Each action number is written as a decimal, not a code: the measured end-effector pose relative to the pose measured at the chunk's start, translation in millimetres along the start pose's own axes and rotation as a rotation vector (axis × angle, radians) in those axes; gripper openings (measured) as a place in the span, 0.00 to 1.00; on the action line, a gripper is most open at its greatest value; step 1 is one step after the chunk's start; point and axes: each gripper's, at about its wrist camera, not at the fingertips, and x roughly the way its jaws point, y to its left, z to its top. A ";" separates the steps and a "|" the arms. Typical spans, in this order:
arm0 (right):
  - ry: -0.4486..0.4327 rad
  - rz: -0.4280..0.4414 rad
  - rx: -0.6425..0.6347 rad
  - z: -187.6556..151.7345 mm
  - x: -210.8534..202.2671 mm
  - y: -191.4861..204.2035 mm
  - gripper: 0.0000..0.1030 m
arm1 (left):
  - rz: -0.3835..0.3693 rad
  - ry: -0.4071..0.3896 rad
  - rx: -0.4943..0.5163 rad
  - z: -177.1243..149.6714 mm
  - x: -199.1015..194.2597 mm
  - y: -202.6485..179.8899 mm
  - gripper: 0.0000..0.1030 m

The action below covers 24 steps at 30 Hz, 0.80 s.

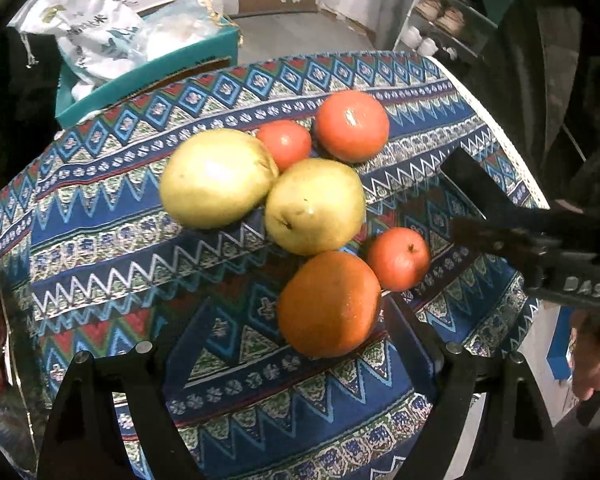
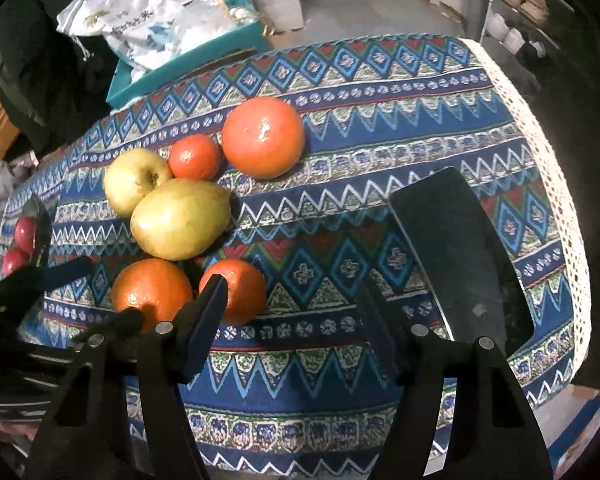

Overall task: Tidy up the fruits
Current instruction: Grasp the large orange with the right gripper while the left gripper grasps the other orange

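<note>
Six fruits lie bunched on a patterned cloth (image 1: 100, 240). There is a yellow apple (image 1: 216, 178), a yellow-green pear (image 1: 314, 206), two red-orange fruits (image 1: 352, 126) (image 1: 284, 144), a big orange (image 1: 328, 304) and a small orange (image 1: 398, 258). My left gripper (image 1: 266, 326) hangs open over the cloth, and the big orange lies by its right fingertip, untouched. My right gripper (image 2: 290, 292) is open too. The small orange (image 2: 240, 292) sits partly behind its left finger's blue pad (image 2: 208, 312), with a wide gap to the other finger.
A black flat tray (image 2: 460, 248) lies on the right of the cloth, near the lace edge (image 2: 556, 184). At the far left a shiny metal container (image 2: 36, 204) holds red apples (image 2: 24, 232). Behind the table stands a teal box (image 1: 148, 84) with white bags.
</note>
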 end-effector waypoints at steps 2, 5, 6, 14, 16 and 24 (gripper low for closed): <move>-0.007 -0.002 0.005 -0.9 -3.9 -2.3 0.66 | -0.006 0.005 0.000 1.1 4.4 -1.8 0.85; -0.012 -0.004 0.011 -0.7 -4.9 -4.6 0.66 | -0.013 0.017 -0.002 3.4 12.7 -5.4 0.85; -0.012 -0.007 0.014 -0.9 -5.0 -6.7 0.66 | -0.014 0.023 -0.003 3.8 15.5 -6.1 0.85; -0.003 -0.014 0.018 -4.4 -0.3 -10.7 0.66 | -0.070 0.045 0.001 5.6 22.3 -9.2 0.60; -0.002 -0.011 0.014 -4.7 -0.2 -10.1 0.66 | -0.045 0.037 0.023 4.0 20.6 -11.8 0.60; 0.008 0.000 -0.047 -7.8 6.8 10.9 0.66 | 0.007 0.017 -0.003 -3.9 6.1 8.1 0.59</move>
